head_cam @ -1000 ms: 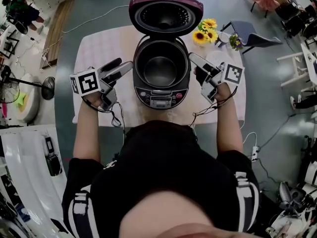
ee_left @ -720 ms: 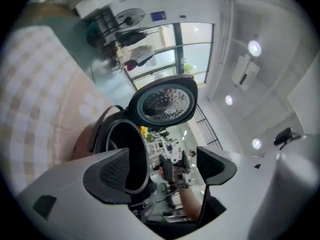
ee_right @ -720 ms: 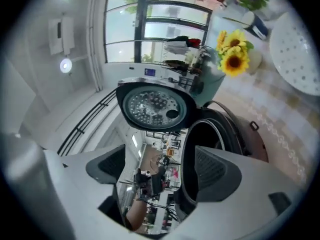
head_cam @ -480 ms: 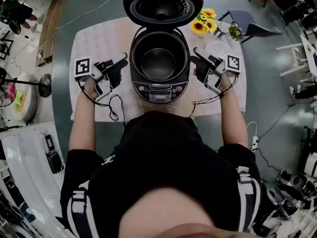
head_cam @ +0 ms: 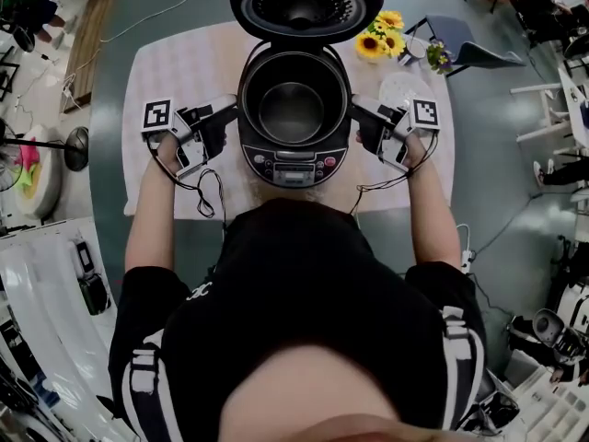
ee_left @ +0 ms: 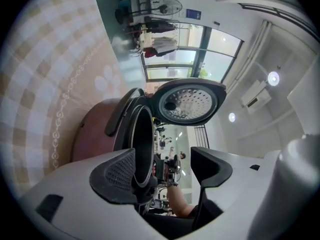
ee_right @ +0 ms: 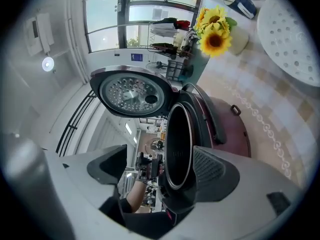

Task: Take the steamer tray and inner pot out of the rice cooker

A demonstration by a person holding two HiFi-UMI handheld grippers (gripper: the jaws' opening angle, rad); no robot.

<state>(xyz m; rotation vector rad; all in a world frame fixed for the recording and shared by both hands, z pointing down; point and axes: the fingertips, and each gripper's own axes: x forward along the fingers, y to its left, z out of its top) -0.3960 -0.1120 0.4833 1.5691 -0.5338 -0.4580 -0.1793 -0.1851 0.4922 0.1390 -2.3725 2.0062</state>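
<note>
The maroon rice cooker (head_cam: 293,159) stands mid-table with its lid (head_cam: 306,3) raised. The dark inner pot (head_cam: 292,109) sits inside it. My left gripper (head_cam: 225,118) is at the cooker's left edge. Its jaws have just been closing and are open, with the pot's rim (ee_left: 145,149) between them, close to the left finger (ee_left: 117,176). My right gripper (head_cam: 361,118) is at the right edge, open, and the rim (ee_right: 177,149) lies next to its right finger (ee_right: 212,174). The white perforated steamer tray (head_cam: 402,88) (ee_right: 295,44) lies on the table to the right.
Sunflowers in a pot (head_cam: 377,46) (ee_right: 215,29) and a small cup (head_cam: 416,64) stand at the table's back right, behind the tray. A checked tablecloth (head_cam: 184,72) covers the table. A chair (head_cam: 469,61) stands beyond the table's right corner.
Both grippers have sunk and rolled, coming in against the cooker's two sides at rim height. The left jaws have narrowed.
</note>
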